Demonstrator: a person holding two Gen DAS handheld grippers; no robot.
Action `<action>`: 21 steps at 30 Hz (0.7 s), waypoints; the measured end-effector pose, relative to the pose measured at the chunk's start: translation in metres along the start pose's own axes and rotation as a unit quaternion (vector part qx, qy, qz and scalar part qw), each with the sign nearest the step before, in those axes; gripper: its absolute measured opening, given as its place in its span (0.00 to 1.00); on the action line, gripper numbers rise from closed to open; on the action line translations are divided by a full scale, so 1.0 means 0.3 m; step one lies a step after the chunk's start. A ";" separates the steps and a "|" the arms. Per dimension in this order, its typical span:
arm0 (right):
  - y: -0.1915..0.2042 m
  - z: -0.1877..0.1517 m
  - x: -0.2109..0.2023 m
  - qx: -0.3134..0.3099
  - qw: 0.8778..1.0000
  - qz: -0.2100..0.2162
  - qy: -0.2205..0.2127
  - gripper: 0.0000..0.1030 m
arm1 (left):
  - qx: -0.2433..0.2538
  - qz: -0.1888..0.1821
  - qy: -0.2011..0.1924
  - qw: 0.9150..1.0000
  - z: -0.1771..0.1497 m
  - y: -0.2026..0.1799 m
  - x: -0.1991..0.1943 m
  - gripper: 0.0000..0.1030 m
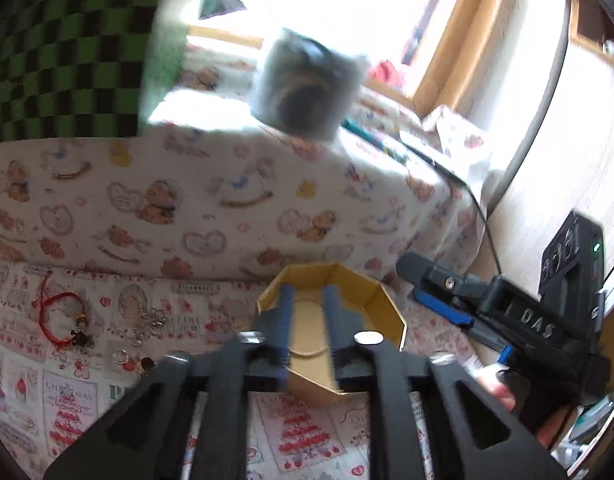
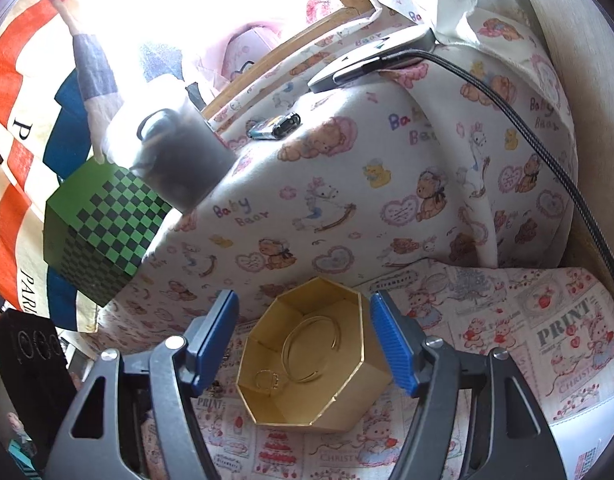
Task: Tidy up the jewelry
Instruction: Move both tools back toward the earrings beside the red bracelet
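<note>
A gold octagonal box (image 2: 307, 384) sits on the printed cloth; it also shows in the left wrist view (image 1: 371, 312). Inside lie a gold bangle (image 2: 311, 350) and a small gold ring (image 2: 267, 380). My left gripper (image 1: 309, 304) hovers over the box with its blue fingers (image 1: 287, 320) narrowly apart and nothing visibly between them. My right gripper (image 2: 303, 332) is wide open with the box between its fingers (image 2: 217, 332). A red cord bracelet (image 1: 61, 320), a silver chain (image 1: 147, 322) and small earrings (image 1: 133, 360) lie on the cloth to the left.
A green checkered box (image 2: 103, 224) and a dark jar (image 2: 179, 156) stand behind, by a bear-print cushion (image 2: 347, 184). A black cable (image 2: 547, 152) runs down the right. The right gripper's body (image 1: 507, 320) is close on the right in the left wrist view.
</note>
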State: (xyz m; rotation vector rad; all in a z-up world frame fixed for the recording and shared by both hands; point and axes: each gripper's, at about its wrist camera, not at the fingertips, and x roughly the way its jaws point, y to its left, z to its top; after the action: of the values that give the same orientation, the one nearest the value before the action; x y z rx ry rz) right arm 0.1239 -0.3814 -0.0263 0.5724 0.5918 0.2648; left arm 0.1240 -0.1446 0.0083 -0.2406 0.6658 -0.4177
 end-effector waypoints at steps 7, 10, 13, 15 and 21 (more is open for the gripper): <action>0.042 -0.012 -0.014 -0.014 1.000 -0.002 -0.008 0.67 | 0.013 0.085 -0.030 0.996 0.009 0.102 -0.116 0.30; 0.077 -0.016 -0.043 -0.025 0.999 0.004 -0.022 0.68 | 0.041 0.175 -0.046 0.983 0.003 0.134 -0.165 0.37; 0.114 -0.030 -0.056 -0.042 0.999 0.004 -0.030 0.69 | 0.055 0.218 -0.077 0.971 -0.010 0.161 -0.219 0.47; 0.138 -0.043 -0.053 -0.055 0.998 0.009 -0.028 0.69 | 0.050 0.211 -0.090 0.972 -0.018 0.187 -0.257 0.55; 0.194 -0.097 -0.055 -0.092 0.994 0.020 -0.055 0.69 | 0.055 0.213 -0.116 0.969 -0.048 0.225 -0.313 0.71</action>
State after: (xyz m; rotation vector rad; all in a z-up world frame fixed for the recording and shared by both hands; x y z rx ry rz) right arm 0.0891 -0.3280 -0.0051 0.4189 0.4448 0.3204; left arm 0.0682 -0.0438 0.0252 -0.0352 0.4457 -0.0121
